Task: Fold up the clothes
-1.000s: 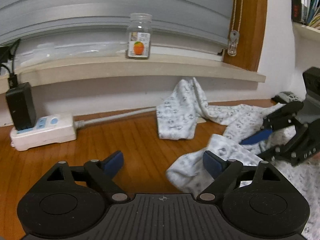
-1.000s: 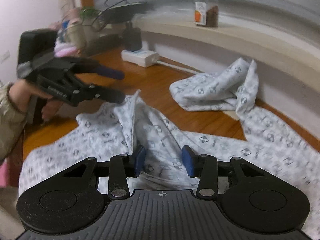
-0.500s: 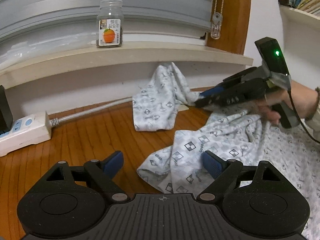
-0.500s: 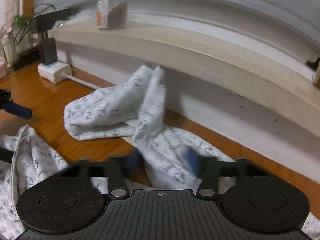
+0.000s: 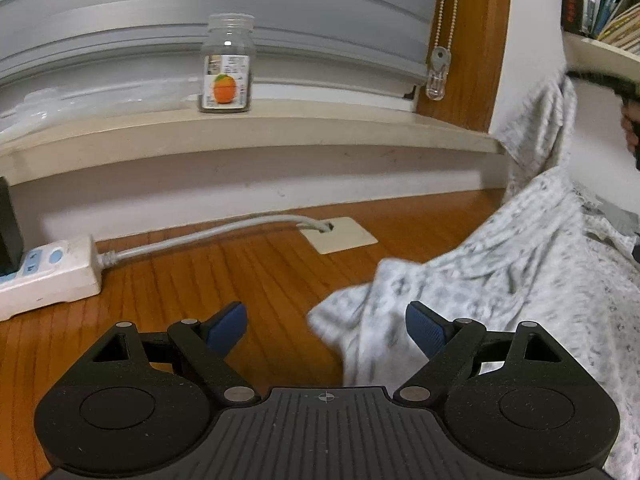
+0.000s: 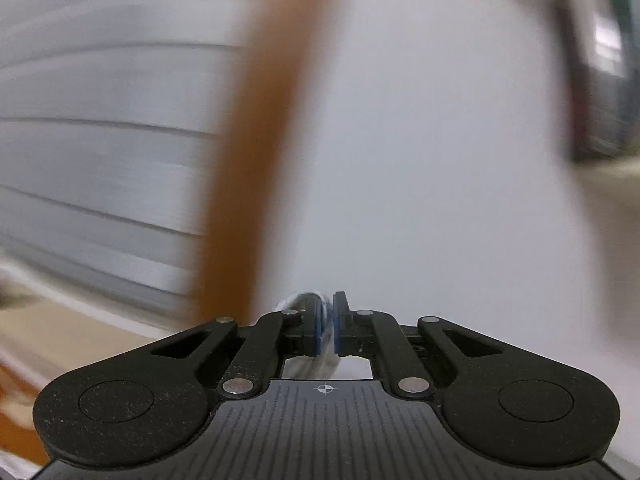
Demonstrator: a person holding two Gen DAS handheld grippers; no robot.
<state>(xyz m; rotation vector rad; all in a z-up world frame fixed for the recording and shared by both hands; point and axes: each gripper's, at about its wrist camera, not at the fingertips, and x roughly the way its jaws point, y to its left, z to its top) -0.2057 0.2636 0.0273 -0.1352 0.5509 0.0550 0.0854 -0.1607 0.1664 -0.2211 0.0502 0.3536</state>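
A white garment with a small grey print (image 5: pixel 520 256) lies on the wooden floor at the right in the left wrist view, one part pulled up high at the right edge. My left gripper (image 5: pixel 326 326) is open and empty, low over the floor, with the garment's near corner between its blue pads. My right gripper (image 6: pixel 327 328) is shut on a bit of the white garment (image 6: pixel 298 300) and is raised toward the wall; its view is blurred. The right gripper's body (image 5: pixel 612 84) shows at the far right of the left wrist view.
A white power strip (image 5: pixel 48 272) with a grey cable lies on the floor at left. A glass jar with an orange label (image 5: pixel 227 70) stands on the window sill (image 5: pixel 280 128). A blind cord weight (image 5: pixel 437 74) hangs by the wooden frame. Bookshelf at upper right.
My right gripper closed on the garment's far part and lifted it up and right, off the floor by the wall. The floor plate under it now shows. My left gripper stayed open.
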